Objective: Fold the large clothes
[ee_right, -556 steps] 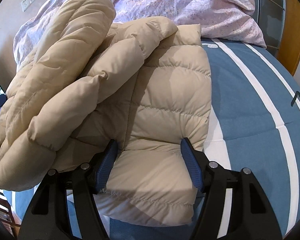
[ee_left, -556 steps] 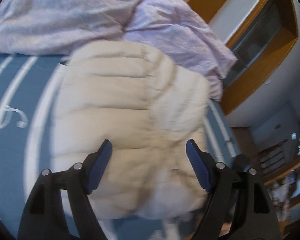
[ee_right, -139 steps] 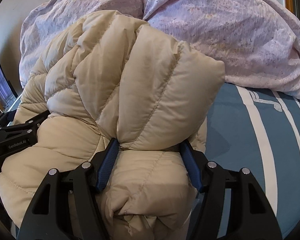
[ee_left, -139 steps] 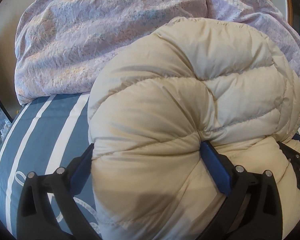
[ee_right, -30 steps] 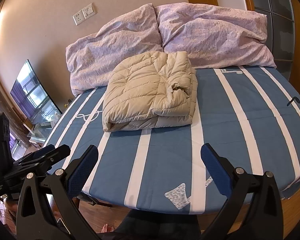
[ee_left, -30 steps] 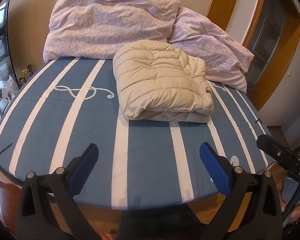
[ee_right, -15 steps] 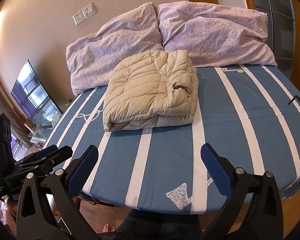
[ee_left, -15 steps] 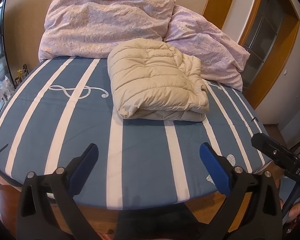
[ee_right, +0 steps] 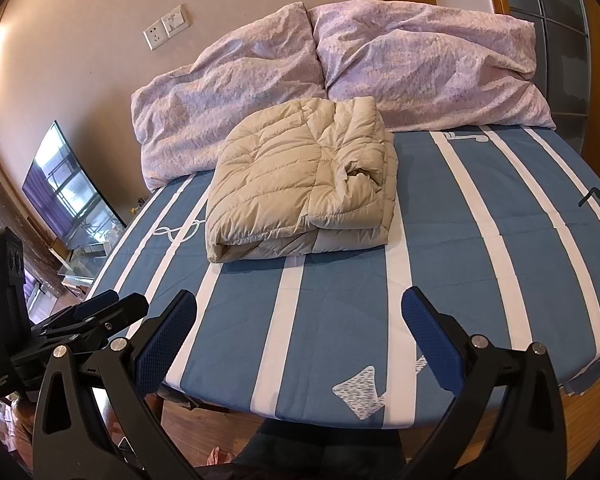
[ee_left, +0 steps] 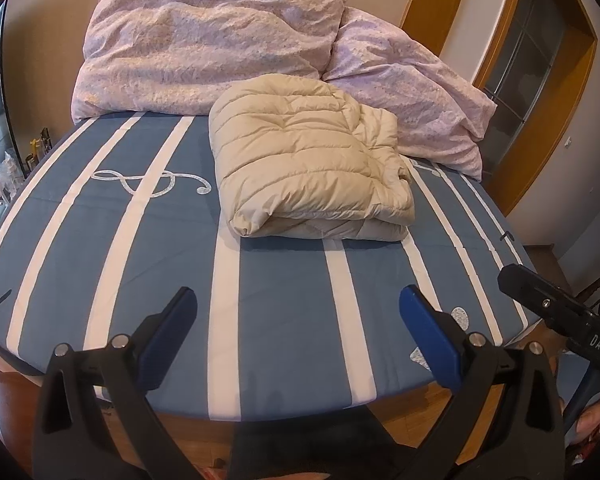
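A folded jacket lies mid-frame on the bed, seemingly touching the pillows. Left gripper and right gripper gape wide, empty.

Both views are evenly lit by soft daylight and sharp through the middle. Strong fisheye bending curves the bed edge, and black vignette fills the corners. A bright wash glares on the wall at the upper left of the right view. The jacket casts a soft shadow at its lower edge.
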### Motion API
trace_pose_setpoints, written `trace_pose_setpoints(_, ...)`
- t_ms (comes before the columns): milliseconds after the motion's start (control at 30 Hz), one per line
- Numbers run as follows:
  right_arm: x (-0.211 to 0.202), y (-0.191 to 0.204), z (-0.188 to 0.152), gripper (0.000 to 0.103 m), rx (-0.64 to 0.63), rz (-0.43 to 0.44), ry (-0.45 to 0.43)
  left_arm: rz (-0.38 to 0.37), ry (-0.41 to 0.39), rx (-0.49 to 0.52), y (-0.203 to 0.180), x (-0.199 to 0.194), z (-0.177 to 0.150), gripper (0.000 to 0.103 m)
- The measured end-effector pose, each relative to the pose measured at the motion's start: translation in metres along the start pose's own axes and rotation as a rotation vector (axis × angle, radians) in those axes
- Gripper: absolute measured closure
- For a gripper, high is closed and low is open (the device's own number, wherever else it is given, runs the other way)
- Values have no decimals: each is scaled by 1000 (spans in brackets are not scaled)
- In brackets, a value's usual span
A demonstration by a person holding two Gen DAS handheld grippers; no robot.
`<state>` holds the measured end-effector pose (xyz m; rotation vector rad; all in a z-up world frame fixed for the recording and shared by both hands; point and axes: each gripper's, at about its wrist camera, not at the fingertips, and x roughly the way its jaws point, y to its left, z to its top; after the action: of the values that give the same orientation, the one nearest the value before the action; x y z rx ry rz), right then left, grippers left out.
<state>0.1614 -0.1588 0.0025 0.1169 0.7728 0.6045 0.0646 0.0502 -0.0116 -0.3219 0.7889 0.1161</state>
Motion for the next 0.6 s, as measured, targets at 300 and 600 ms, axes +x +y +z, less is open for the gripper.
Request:
trace_pose_setpoints(300, 1, 3, -2, 1, 5, -1, 3, 1, 0, 0, 0, 0, 0, 2)
trace_pose_setpoints(600, 7, 7, -8, 1, 14, -1, 12, 8, -2, 2, -2, 1, 1, 2)
